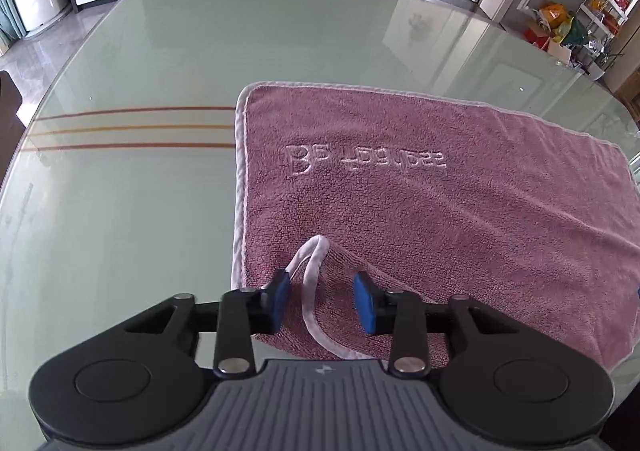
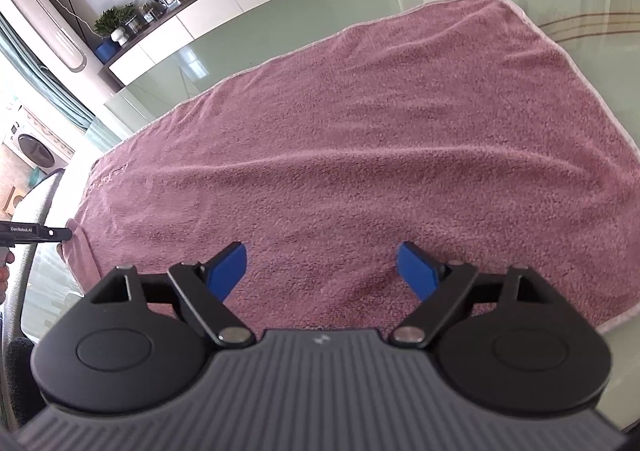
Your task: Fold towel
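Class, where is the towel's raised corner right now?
In the left wrist view, the raised corner sits between the left gripper's blue pads, at the towel's near left edge.

Left gripper jaws apart, right gripper jaws wide

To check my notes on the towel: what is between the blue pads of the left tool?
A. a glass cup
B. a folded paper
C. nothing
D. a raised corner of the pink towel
D: the left tool straddles the towel's white-hemmed raised corner.
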Motion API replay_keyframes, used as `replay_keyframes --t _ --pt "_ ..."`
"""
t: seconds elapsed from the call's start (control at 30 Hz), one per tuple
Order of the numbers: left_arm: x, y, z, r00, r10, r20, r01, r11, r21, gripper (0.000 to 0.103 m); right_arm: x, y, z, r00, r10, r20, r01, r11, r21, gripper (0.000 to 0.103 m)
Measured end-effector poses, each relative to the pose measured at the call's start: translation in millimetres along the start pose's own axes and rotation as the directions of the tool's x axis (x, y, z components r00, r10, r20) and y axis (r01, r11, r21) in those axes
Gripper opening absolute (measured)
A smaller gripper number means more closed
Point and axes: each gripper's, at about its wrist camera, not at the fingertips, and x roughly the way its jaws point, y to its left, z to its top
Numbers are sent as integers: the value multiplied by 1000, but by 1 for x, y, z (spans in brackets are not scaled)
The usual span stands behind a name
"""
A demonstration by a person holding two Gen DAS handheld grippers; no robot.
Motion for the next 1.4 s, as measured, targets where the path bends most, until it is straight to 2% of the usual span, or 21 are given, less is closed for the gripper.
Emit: replay_keyframes --t 0.07,0.2,0.3,0.47,0.53,0.6,0.63,0.7,0.77,0.83,0.93,0.97,1.0,1.1,1.2,1.23,1.3,1.4 --pt "-4 -1 -3 1000 -16 7 16 1000 4 11 0 0 0 1000 4 0 -4 1000 2 87" --pt "-17 2 -13 999 -53 7 53 999 4 4 0 0 0 1000 6 -2 -6 1000 -2 87" --pt "-38 15 -29 993 -117 20 118 993 -31 3 0 -1 0 1000 12 0 -12 1000 -1 87" --pt "-87 48 -73 989 -132 72 137 989 -63 3 1 -4 2 1000 28 -6 -28 1000 6 90" --pt "-99 61 -91 987 -146 69 152 985 -88 3 1 -5 3 999 35 -7 -35 999 9 90" --pt "-102 69 -115 985 -170 28 172 979 -107 5 1 -5 3 999 37 -8 -37 999 10 90" --pt "-100 71 -125 988 -157 0 157 982 -104 5 1 -6 3 999 37 -10 -37 999 12 90" --pt "-92 72 -140 991 -122 -60 117 989 -89 22 1 -5 5 999 34 -23 -33 999 14 90" --pt "-86 75 -147 991 -107 -83 100 991 -86 23 1 -5 9 999 24 -42 -24 1000 16 90" --pt "-86 74 -137 996 -76 -49 72 994 -80 24 -2 -5 13 999 1 -36 -1 1000 5 90" --pt "-90 63 -105 997 -51 51 54 998 -45 48 -7 2 33 994 -101 43 104 992 -72 89" --pt "-88 53 -87 994 -48 99 50 999 -17 62 -7 5 40 985 -150 80 158 982 -108 89" --pt "-84 43 -71 990 -50 134 49 999 11 68 -4 8 46 974 -197 109 210 968 -135 89" --pt "-52 7 -25 982 -37 185 21 996 87 68 16 13 60 937 -313 153 340 920 -198 89" --pt "-8 -22 -1 989 0 151 -20 992 127 67 38 18 62 911 -379 163 410 878 -249 89" --pt "3 -28 4 991 10 136 -28 991 131 67 42 19 62 907 -389 163 419 869 -261 90" --pt "28 -35 8 995 35 98 -46 992 120 68 54 18 58 915 -384 127 404 873 -274 90" --pt "40 -42 7 990 64 128 -81 987 135 70 60 6 56 916 -384 114 401 887 -228 102"
